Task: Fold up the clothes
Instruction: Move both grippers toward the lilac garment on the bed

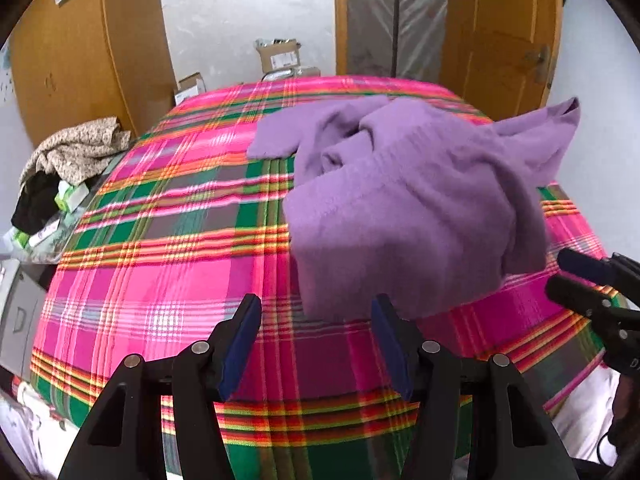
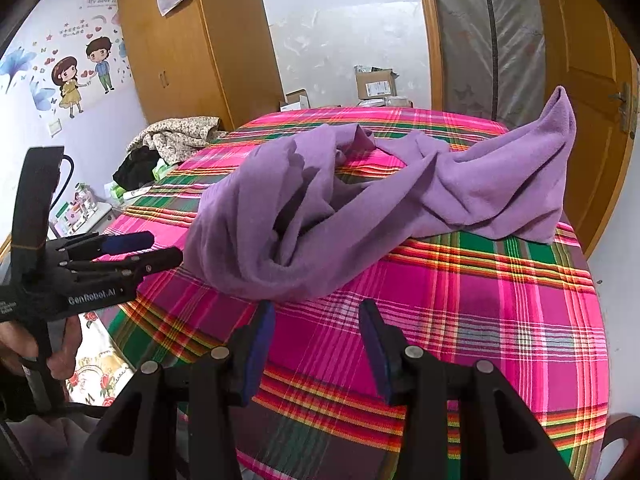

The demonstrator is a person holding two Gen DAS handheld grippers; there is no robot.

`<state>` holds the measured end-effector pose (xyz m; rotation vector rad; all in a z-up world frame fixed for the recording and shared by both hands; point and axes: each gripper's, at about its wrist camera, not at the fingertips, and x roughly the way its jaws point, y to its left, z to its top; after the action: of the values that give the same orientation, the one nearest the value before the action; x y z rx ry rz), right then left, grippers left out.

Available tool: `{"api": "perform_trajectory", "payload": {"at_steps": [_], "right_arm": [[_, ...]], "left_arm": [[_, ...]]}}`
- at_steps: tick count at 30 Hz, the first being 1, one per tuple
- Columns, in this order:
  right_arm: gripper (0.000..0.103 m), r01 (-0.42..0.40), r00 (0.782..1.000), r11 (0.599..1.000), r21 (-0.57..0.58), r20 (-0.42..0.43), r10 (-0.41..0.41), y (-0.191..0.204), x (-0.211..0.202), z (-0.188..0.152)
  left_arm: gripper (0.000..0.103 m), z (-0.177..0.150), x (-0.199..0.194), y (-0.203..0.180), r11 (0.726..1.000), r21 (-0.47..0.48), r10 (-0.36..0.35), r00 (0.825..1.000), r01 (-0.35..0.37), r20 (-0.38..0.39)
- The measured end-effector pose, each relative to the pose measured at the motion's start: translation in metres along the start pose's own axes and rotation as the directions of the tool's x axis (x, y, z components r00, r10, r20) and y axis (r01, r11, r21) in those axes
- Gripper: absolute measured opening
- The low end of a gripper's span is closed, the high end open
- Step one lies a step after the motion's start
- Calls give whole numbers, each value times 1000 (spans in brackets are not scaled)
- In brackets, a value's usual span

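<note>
We look along the left gripper point(image 1: 316, 312) at the bottom centre of the left wrist frame, and its blue-padded fingers point(image 1: 240, 344) stand wide apart with nothing between them, poised just short of the near edge of the purple fleece garment point(image 1: 400, 208). That garment lies crumpled in the centre and right of the frame on the pink, green and orange plaid bedcover point(image 1: 160, 248), one end of it rising to a peak at upper right. At the right edge the right gripper point(image 1: 560, 276) pokes in, its two dark fingers parted a little, close beside the fleece and holding none of it.

From the right wrist view, the right gripper point(image 2: 316, 312) sits at bottom centre, jaws spread and empty over bare plaid point(image 2: 480, 300), the rumpled purple fleece point(image 2: 320, 216) just beyond its tips. The left gripper point(image 2: 160, 248) shows at the left edge, gripped by a hand point(image 2: 48, 344) at lower left. At upper left we see a wooden wardrobe point(image 2: 180, 56), and below it a heap of clothes point(image 2: 176, 136) beside the bed.
</note>
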<state>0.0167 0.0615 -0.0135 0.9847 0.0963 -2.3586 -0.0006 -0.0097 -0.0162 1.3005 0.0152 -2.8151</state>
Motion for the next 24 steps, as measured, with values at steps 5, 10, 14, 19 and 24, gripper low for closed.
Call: {"api": "perform_trajectory", "payload": {"at_steps": [5, 10, 14, 19, 24], "right_arm": [[44, 1, 1000, 1000, -6, 26, -1, 1, -1, -1], [44, 4, 999, 1000, -1, 51, -3, 1, -2, 1], [44, -2, 998, 1000, -18, 66, 4, 5, -2, 2], [44, -19, 998, 999, -34, 62, 21, 7, 0, 2], [44, -49, 998, 998, -34, 42, 50, 10, 3, 3]], "left_arm": [[59, 0, 6, 7, 999, -37, -14, 1000, 13, -24], [59, 2, 9, 8, 998, -52, -24, 999, 23, -35], [59, 3, 11, 9, 997, -64, -33, 999, 30, -43], [57, 4, 7, 13, 994, -80, -68, 998, 68, 0], [57, 4, 7, 16, 995, -87, -55, 998, 57, 18]]}}
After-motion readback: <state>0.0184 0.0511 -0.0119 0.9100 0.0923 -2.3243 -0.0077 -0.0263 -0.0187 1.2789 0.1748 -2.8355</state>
